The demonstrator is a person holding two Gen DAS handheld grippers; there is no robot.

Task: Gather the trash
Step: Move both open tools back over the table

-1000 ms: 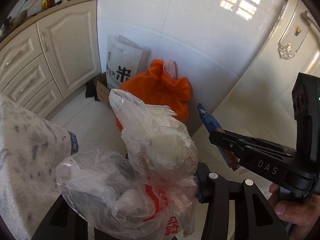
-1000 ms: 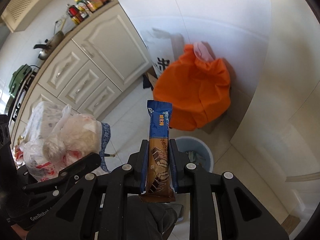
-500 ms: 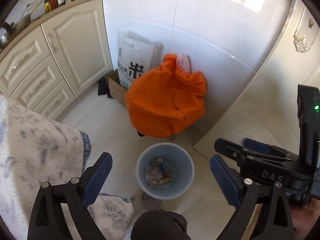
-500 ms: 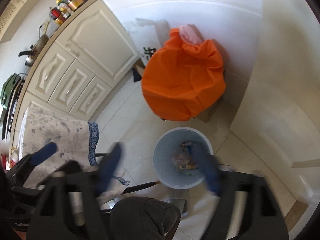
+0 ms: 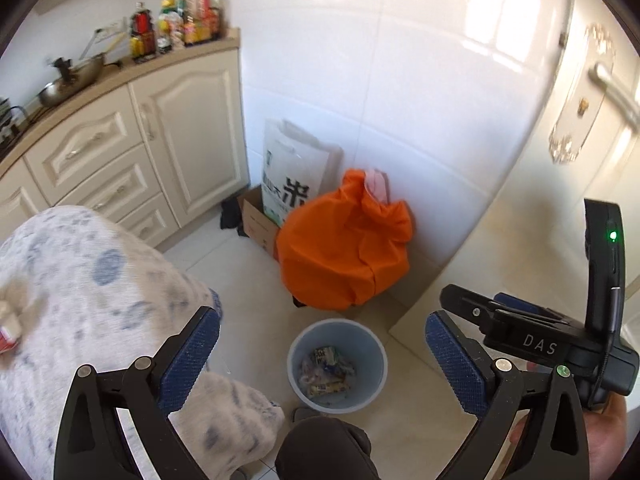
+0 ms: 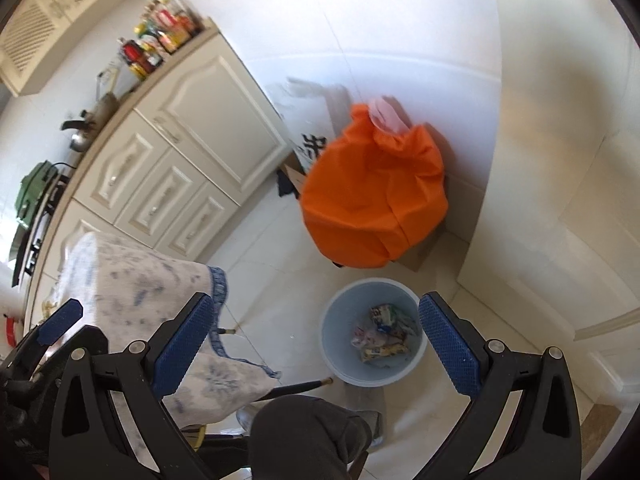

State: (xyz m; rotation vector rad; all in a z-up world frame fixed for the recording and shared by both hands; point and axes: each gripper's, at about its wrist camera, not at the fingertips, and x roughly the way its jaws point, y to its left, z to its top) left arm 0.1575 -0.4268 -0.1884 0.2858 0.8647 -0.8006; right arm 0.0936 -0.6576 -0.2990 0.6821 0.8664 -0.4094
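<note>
A pale blue trash bin (image 5: pixel 362 338) (image 6: pixel 344 320) stands on the tiled floor with crumpled wrappers and plastic (image 5: pixel 326 374) (image 6: pixel 382 334) lying inside it. My left gripper (image 5: pixel 322 354) is open and empty, held high above the bin. My right gripper (image 6: pixel 316 346) is open and empty too, also above the bin. The right gripper also shows at the right edge of the left wrist view (image 5: pixel 516 322). The left gripper's blue pads (image 6: pixel 60 326) show at the left edge of the right wrist view.
A table with a blue-patterned cloth (image 5: pixel 80 292) (image 6: pixel 132 276) is at the left. An orange bag (image 5: pixel 344 244) (image 6: pixel 376 196), a white printed sack (image 5: pixel 292 172) and a cardboard box (image 5: pixel 258 222) stand by the wall. Cream cabinets (image 5: pixel 120 148) line the left. My knee (image 5: pixel 320 452) is below.
Both grippers opened. The clear plastic bags left the left gripper and the blue-brown wrapper left the right one; trash now lies in the bin. Both cameras have tilted up slightly since.
</note>
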